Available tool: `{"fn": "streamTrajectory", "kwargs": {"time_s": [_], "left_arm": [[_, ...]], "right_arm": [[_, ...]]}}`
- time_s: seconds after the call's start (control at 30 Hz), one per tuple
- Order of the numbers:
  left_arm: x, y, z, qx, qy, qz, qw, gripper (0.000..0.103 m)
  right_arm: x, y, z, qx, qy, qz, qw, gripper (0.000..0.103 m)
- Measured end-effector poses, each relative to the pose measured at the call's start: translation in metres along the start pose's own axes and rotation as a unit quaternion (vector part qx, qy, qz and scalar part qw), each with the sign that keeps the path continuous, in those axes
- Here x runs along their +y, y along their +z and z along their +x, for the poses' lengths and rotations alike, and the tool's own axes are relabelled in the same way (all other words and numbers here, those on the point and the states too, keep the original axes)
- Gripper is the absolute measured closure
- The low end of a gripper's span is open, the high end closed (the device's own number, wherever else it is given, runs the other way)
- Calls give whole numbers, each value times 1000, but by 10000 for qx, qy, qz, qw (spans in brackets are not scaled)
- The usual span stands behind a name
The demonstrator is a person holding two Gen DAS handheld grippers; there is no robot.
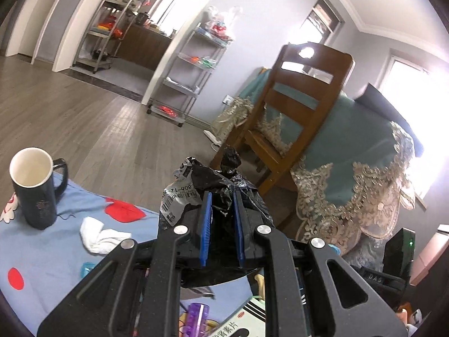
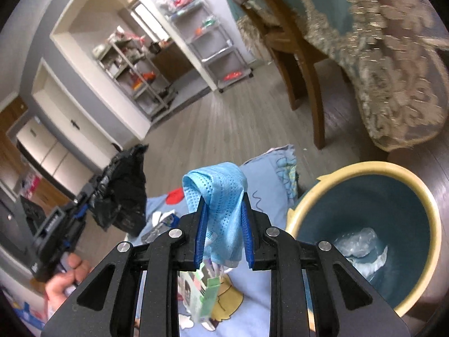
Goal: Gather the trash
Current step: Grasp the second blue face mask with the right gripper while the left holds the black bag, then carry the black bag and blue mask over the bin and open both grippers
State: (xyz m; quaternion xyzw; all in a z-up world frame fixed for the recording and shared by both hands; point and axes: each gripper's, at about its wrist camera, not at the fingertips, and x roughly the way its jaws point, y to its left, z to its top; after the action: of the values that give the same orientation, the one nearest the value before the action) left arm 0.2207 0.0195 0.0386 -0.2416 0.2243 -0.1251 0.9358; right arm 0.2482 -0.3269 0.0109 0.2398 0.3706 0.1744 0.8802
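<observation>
My left gripper [image 1: 221,196] is shut on a crumpled black plastic bag [image 1: 224,179] with a white barcode label, held above the blue cloth. The same bag [image 2: 123,185] and the left gripper [image 2: 81,210] show at the left of the right wrist view. My right gripper [image 2: 223,202] is shut on a light blue face mask [image 2: 216,193] that drapes over the fingers. A blue bin with a yellow rim [image 2: 308,196] stands to the right of it, with crumpled clear plastic [image 2: 362,244] at its bottom.
A dark mug [image 1: 36,191], a crumpled white tissue [image 1: 98,237], a purple item [image 1: 196,317] and a printed box [image 1: 241,320] lie on the blue cartoon cloth [image 1: 50,258]. A wooden chair [image 1: 294,118] and a table with a teal lace cloth [image 1: 359,163] stand beyond.
</observation>
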Motion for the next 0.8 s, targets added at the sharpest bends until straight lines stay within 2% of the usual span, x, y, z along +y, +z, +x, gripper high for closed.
{"fn": "streamTrajectory", "kwargs": {"time_s": [0.27,0.5,0.8], "left_arm": [[-34,-11,10,166,-211,303,9992,89],[-61,-27,22,432,-405,586,9965,89],[-108,-56,39,930,-813,1037,9869,89]], "right_arm": [[-26,-4,-45,-320,82,279,9991,79],[-52,-13,-57,-369,57,607,9975,79],[-80,-33,-81,-393,-400,689,9960,79]]}}
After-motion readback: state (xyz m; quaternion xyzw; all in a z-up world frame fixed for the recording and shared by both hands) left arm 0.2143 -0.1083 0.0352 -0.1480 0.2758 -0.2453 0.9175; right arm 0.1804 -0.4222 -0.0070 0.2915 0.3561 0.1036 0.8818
